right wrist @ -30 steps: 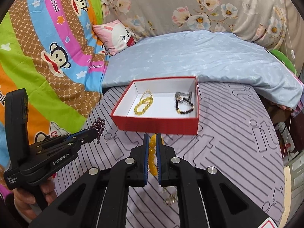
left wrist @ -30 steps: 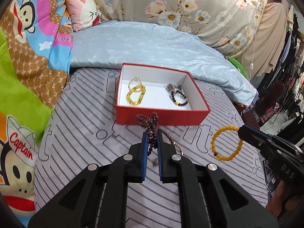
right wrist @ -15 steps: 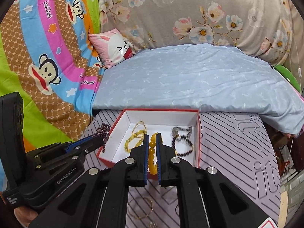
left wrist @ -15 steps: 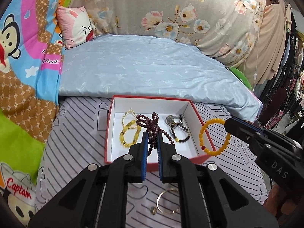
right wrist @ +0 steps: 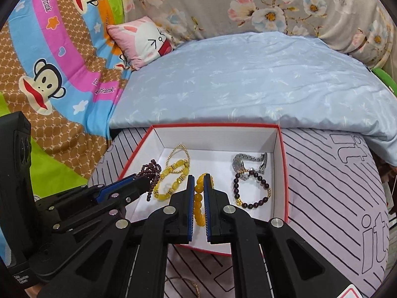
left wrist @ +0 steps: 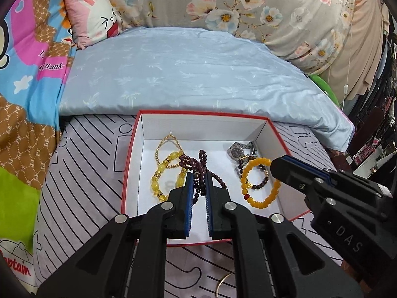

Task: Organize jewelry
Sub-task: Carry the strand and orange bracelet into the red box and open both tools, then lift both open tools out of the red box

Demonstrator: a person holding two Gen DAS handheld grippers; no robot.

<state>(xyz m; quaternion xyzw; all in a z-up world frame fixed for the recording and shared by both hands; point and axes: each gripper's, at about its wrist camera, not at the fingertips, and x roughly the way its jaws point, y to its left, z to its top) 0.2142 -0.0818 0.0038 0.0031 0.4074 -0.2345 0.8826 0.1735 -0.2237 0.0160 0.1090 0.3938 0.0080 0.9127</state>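
Observation:
A red box with a white inside (left wrist: pixel 198 124) (right wrist: pixel 218 134) sits on the striped bed cover. My left gripper (left wrist: pixel 198 176) is shut on a dark purple bead string (left wrist: pixel 196 165) (right wrist: pixel 151 171) and holds it over the box. My right gripper (right wrist: pixel 198 181) (left wrist: pixel 275 165) is shut on an orange bead bracelet (right wrist: pixel 199 203) (left wrist: pixel 260 186) over the box's right half. In the box lie a yellow bead bracelet (left wrist: pixel 161 171) (right wrist: pixel 171 176), a thin gold chain (left wrist: pixel 168 139), a silver watch (left wrist: pixel 237 149) (right wrist: pixel 248 160) and a dark bead bracelet (right wrist: pixel 250 188).
A gold bangle (left wrist: pixel 224 283) (right wrist: pixel 183 284) lies on the cover in front of the box. A blue quilt (left wrist: pixel 186 69) is folded behind the box, with a pink cushion (left wrist: pixel 94 17) and floral bedding beyond. Clothes hang at the right.
Both grippers have moved forward from the cover in front of the box to over the box, each carrying its beads. The box now looks much nearer in both views.

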